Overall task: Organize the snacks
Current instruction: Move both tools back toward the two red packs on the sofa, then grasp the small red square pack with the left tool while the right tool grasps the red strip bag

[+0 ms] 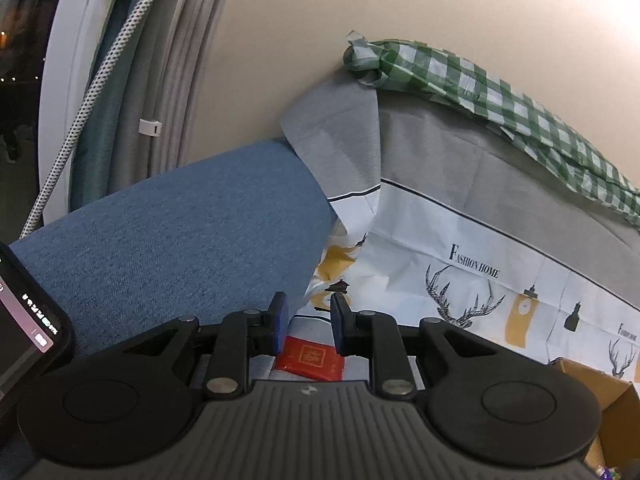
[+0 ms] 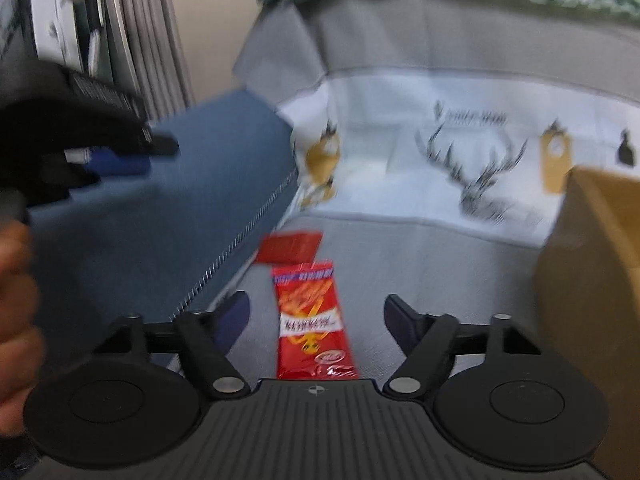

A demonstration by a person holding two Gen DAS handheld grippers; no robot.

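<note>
Directly ahead of the right gripper, lower centre of the right wrist view, lies a red snack packet, flat on the grey cloth surface with its long axis running away from the camera. Jaws stand wide apart, nothing between them but the packet below; whether they touch it I cannot tell, the frame is blurred.

Beyond the packet's far end, a smaller flat red packet, close beside the blue fabric box. A cardboard box sits at right edge.

Left gripper: blue pads nearly together, a narrow gap, holding nothing visible. The small red packet shows just below its tips.

Handling, by judgement: the snack packet looks light, thin, glossy film, so probably slippery and crinkly, contents likely brittle. Best taken across its narrow width near mid-length, light squeeze; pinching a sealed end would also serve and spare the contents.
</note>
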